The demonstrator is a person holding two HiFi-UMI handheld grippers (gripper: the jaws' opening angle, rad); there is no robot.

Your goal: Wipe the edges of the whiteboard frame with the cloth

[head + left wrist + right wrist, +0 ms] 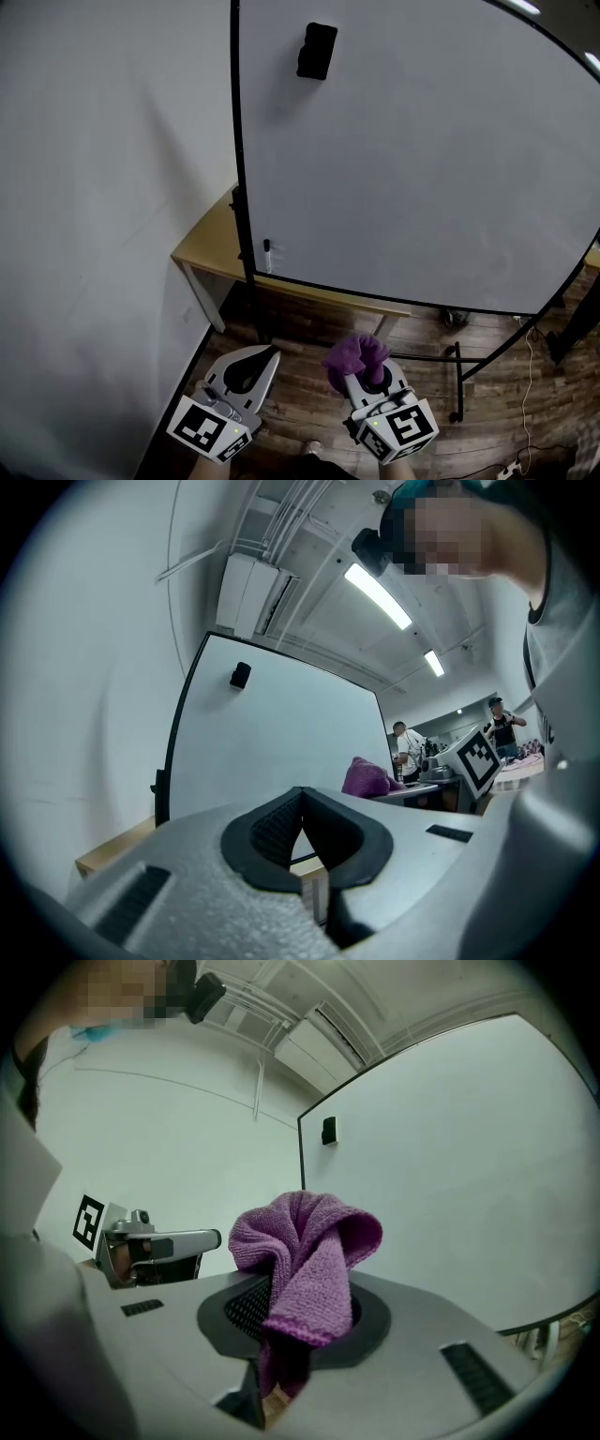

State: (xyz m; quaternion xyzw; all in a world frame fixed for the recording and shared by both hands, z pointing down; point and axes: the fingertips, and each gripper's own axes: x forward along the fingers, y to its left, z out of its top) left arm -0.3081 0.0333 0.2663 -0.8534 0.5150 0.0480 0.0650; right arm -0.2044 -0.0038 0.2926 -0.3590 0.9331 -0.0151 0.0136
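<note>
Purple terry cloth (305, 1251) sticks up from between the jaws of the right hand-held gripper (281, 1321), low and well apart from the large whiteboard (422, 159) and its thin black frame (236, 141). The cloth's folds loop into a soft hump, one hemmed end drooping. This hand-held gripper is clenched on it. The left hand-held gripper (301, 808) has its jaws pressed together, holding nothing.

the left gripper (265, 355) is held low at about 7 o'clock in the head view, with its tips aimed toward 1 o'clock. its jaws are seen closed tip to tip, with nothing between them. the right gripper (364, 367) is held beside it at about 5 o'clock and aimed toward 11 o'clock. its jaws are clamped on a purple cloth (305, 1241), which is bunched above them. the two grippers are held side by side, not touching.
</note>
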